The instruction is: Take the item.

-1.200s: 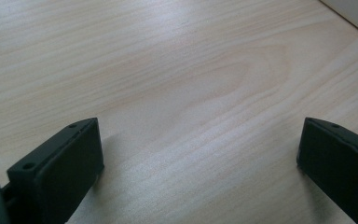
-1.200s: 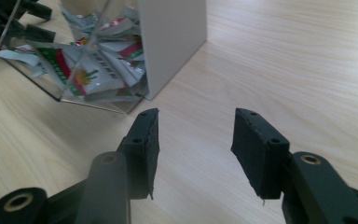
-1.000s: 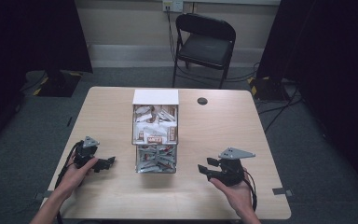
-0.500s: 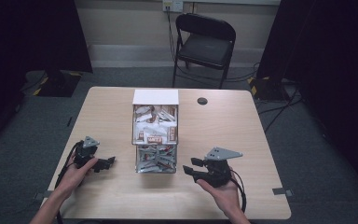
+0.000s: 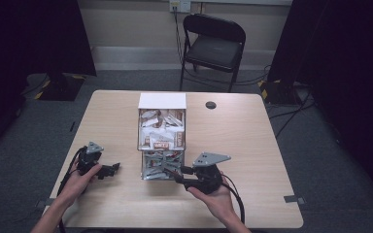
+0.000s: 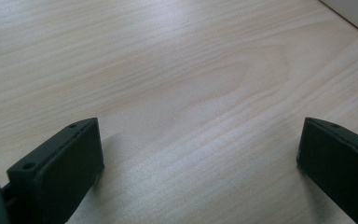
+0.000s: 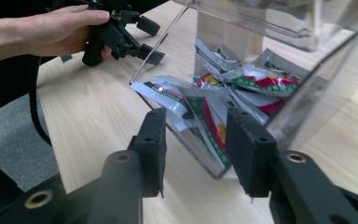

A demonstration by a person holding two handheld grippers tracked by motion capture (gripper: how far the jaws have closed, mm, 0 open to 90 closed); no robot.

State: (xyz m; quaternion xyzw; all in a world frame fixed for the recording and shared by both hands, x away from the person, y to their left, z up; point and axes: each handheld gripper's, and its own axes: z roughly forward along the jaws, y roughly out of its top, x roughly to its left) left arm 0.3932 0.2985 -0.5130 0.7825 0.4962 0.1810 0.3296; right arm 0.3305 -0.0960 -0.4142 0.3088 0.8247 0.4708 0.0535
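— Start nearest the person: what is the right gripper point(image 7: 193, 140) doing?

— Its jaws have just been closing. In its own view they straddle the front lip of the clear dispenser point(image 7: 307, 88), and the corner of a red, green and white sachet point(image 7: 212, 123) pokes between them. The pads are not yet pressing on it, so the gripper grips nothing.

— And seen from above?

— The right gripper point(image 5: 177, 174) sits in the right hand point(image 5: 218, 194), its jaw tips at the front edge of the dispenser's point(image 5: 161, 145) lower tray, right where the loose sachets point(image 5: 158, 162) lie.

— The other one?

— The left gripper point(image 5: 112, 168) lies to the left of the dispenser, well apart from it, in the left hand point(image 5: 80, 179). Its own view shows the jaws spread wide over bare table point(image 6: 177, 79), with nothing between them. From the right gripper's view it shows beyond the tray, held in that left hand point(image 7: 60, 28).

— Further out?

— Past the right gripper's tips the dispenser's upper bin is stacked with more packets point(image 5: 161, 128), topped by a white panel point(image 5: 161, 100). Behind the table point(image 5: 243, 141) stands a black folding chair point(image 5: 213, 46).
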